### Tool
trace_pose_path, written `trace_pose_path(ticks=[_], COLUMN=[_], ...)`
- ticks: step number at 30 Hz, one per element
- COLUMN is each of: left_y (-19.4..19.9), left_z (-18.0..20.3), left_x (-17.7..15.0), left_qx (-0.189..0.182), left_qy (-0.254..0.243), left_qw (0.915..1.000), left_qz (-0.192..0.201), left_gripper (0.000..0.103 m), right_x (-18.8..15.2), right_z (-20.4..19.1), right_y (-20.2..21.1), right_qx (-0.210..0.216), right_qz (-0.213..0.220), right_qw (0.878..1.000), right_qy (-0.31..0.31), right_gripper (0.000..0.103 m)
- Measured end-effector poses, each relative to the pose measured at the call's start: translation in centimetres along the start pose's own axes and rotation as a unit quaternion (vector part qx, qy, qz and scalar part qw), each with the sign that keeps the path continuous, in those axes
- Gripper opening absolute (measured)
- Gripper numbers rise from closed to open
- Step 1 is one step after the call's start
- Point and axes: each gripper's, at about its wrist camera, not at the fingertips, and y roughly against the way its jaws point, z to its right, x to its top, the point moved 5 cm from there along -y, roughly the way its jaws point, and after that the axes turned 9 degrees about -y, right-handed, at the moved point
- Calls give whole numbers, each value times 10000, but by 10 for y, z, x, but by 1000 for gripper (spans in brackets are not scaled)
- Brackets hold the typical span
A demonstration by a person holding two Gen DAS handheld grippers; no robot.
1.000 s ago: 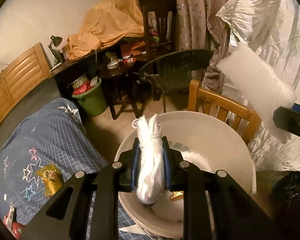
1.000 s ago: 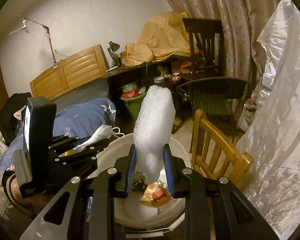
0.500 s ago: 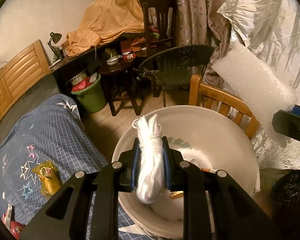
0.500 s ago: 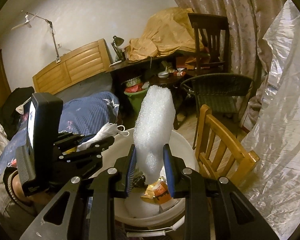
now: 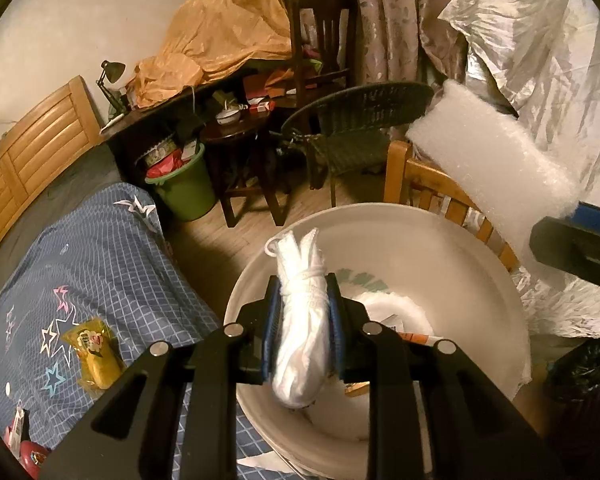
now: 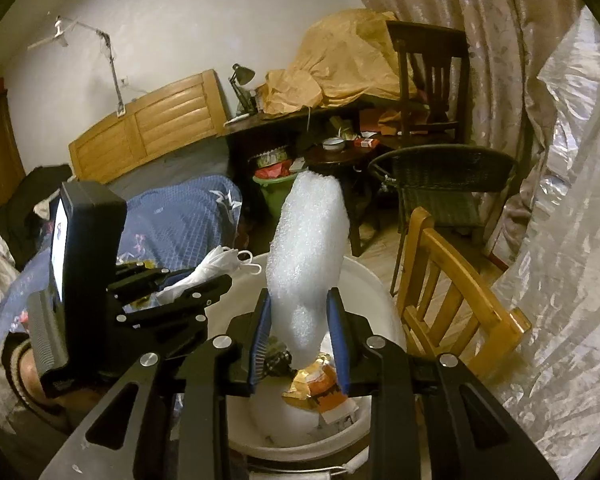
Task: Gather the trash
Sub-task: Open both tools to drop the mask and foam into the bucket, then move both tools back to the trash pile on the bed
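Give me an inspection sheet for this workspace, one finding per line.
Surface: blue checked bedspread beside a wood floor.
Job's things: white bucket with wrappers inside; knotted white bag; bubble wrap roll.
Clutter: yellow packet on the bedspread; full green bin.
Grippers: left gripper opening, bag between its fingers over the bucket; right gripper opening, bubble wrap between its fingers with gaps beside it.
Cables: thin cord on the wall by the headboard.
Surroundings: wooden chair, wicker chair, desk lamp, curtain, silver plastic sheet.
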Motion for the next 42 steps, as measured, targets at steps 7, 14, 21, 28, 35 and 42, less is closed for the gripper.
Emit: trace_pose_path(ticks=[7,14,21,28,35,42], left_y=[-7,-7,-5,10,50,99], left_z=[1,1,-2,-10,-47,-102], left_x=[-4,-5,-6,-14,-53,-111], left_qx=[94,133,266,471,940,1324], left_qy=[-32,-27,-22,46,454,1076], left_qw=[9999,9999,9996,9989,9942,9847], left_qz=[-73,-76,-46,53,266,356], left_gripper=[56,56,56,66,75,78], right_x=[-3,-7,-6,-4,-17,-41], right_z=[10,12,13,3,-20,-68], right_y=[-5,-7,-5,9,49,79], right_qx=[-96,-85,-87,-132,-276,-190], right_qz=[40,37,49,416,1535,2440], right_qw=[9998,9998,9998,9989,9877,9696], right_qy=[-160,-176,-175,-174,-102,60], right_gripper=[42,42,42,42,66,73])
